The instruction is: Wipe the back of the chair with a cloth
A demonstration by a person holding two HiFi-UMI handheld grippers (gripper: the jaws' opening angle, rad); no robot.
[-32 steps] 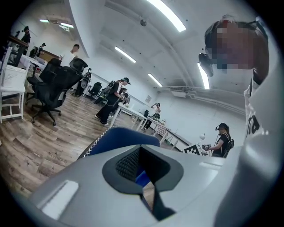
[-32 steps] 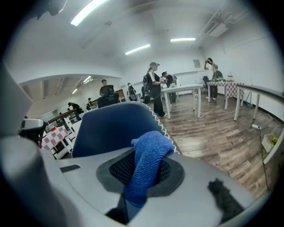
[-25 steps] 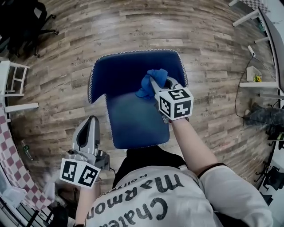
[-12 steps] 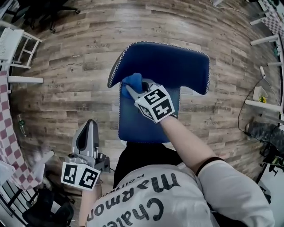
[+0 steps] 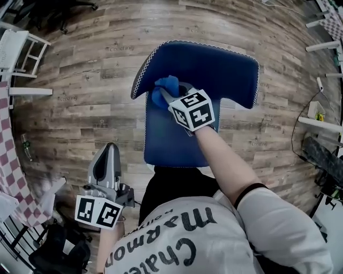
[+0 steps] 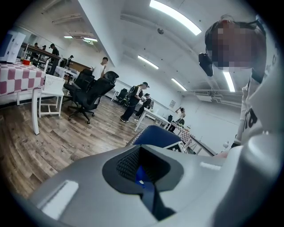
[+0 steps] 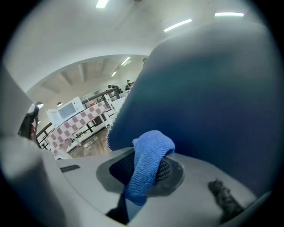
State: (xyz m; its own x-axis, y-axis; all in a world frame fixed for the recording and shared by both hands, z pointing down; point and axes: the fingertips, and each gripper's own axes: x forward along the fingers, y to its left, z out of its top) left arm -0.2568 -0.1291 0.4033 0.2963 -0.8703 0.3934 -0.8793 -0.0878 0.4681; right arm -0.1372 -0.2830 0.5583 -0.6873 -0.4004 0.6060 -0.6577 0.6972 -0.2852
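Note:
A blue chair [image 5: 220, 69] with white edge stitching stands on the wood floor in front of me, its back turned toward me. My right gripper [image 5: 167, 94] is shut on a blue cloth [image 5: 162, 89] and presses it against the left part of the chair's back. In the right gripper view the cloth [image 7: 148, 162] bulges out between the pads, right against the blue back [image 7: 213, 102]. My left gripper [image 5: 107, 158] hangs low at my left side, away from the chair, shut with nothing held. The chair [image 6: 153, 133] shows beyond its jaws in the left gripper view.
A white frame table [image 5: 21, 48] and a red checkered tablecloth [image 5: 10, 176] lie along the left edge. A black office chair [image 5: 69, 8] is at the top left and white shelving [image 5: 319, 120] at the right. People and an office chair [image 6: 91, 95] show far off.
The right gripper has carried the cloth across the chair's back from its middle-right to its left part, then slightly up. The left gripper has stayed put.

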